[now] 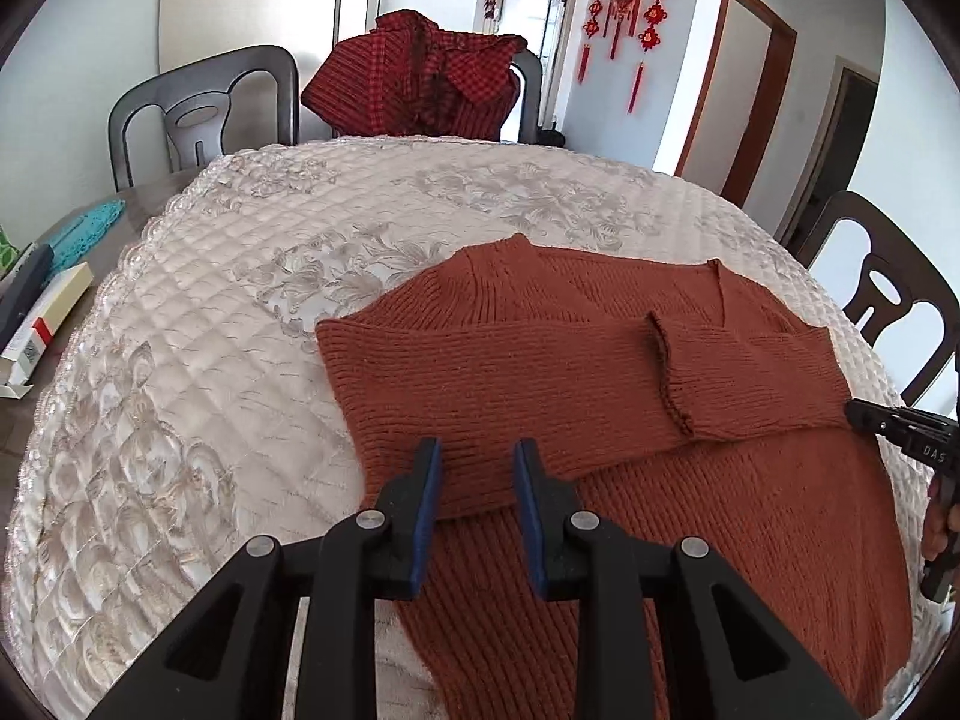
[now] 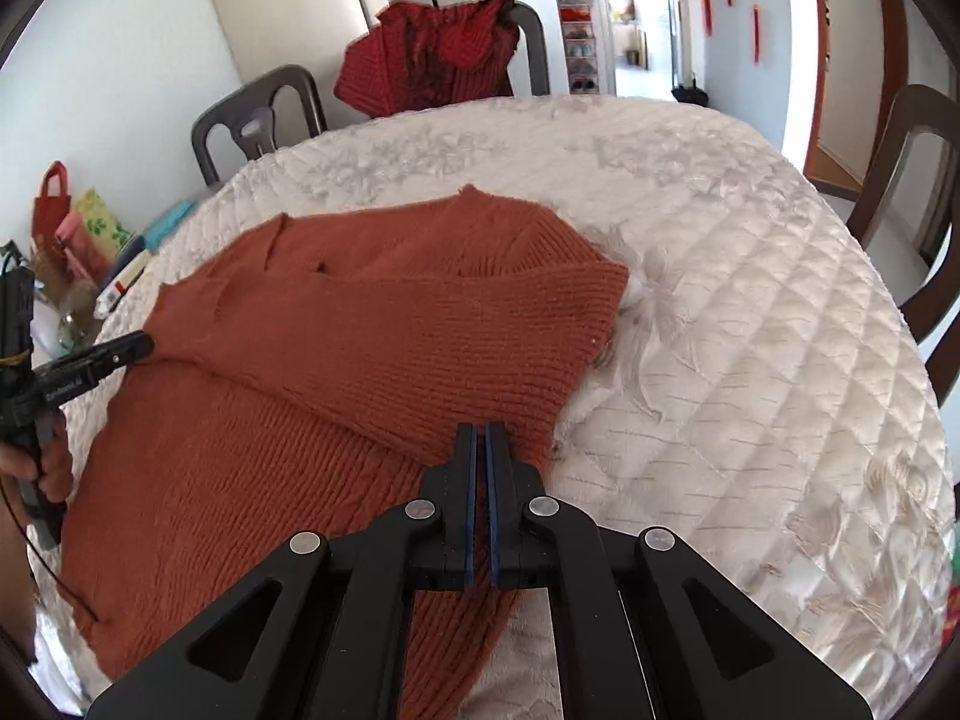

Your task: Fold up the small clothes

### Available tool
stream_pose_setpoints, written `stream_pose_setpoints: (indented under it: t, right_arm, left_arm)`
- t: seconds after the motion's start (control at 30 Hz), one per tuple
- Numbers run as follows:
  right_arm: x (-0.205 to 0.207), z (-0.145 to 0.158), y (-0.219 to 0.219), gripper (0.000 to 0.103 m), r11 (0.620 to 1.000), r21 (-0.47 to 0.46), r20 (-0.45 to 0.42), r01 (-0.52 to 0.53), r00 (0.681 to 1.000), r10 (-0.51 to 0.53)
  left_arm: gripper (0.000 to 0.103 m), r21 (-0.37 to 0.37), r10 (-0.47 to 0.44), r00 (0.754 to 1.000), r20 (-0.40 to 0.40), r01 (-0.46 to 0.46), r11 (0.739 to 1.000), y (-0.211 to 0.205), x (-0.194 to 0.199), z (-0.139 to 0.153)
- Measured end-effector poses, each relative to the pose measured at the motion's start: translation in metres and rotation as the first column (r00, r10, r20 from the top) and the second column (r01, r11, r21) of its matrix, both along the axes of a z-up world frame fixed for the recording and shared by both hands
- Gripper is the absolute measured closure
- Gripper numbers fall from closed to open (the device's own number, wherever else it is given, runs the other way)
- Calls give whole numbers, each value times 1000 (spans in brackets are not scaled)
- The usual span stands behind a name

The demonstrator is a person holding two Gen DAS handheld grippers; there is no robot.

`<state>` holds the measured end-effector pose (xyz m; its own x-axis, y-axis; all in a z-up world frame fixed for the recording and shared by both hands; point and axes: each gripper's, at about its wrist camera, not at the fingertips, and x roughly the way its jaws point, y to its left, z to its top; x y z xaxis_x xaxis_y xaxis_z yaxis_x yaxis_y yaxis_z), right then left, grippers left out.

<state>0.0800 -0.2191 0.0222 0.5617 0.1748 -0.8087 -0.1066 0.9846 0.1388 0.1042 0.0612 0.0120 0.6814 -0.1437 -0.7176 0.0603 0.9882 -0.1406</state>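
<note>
The rust-brown knitted sweater (image 1: 600, 396) lies on the quilted cream cover (image 1: 198, 324) of the table, filling the lower right of the left wrist view, both sleeves folded across its body. The left hand-held gripper (image 1: 477, 450) hovers over the sleeve at lower centre, jaws apart with nothing between them. The right hand-held gripper (image 2: 481, 429) (lower centre of its own view) has its jaws together, empty, above the sweater's edge. A red garment (image 1: 420, 78) drapes a chair at top.
</note>
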Motion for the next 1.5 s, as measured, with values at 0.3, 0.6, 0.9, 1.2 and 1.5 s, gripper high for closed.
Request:
stream_pose_setpoints:
  t: [0.3,0.6,0.9,1.2,1.5]
  right_arm:
    - [-23,16,1,95,1000,7,-2,1,1000,-1]
    - [-53,26,18,77,998,49,20,-47,999,46]
    - [-86,16,52,77,986,69,14,-150,989,149]
    - [-118,4,39,76,991,67,-17,-116,993,117]
    - [-149,4,12,59,978,209,-51,-18,998,29]
  left_arm:
    - [70,12,15,1000,8,-15,1000,0,-33,8]
    - [65,30,40,999,22,-41,999,-11,-73,16]
    - [65,73,-19,1000,10,18,997,-38,-102,8]
    - [61,80,3,1000,-19,-1,997,-36,-129,-6]
    - [51,7,30,999,-42,-30,1000,-23,-165,-11]
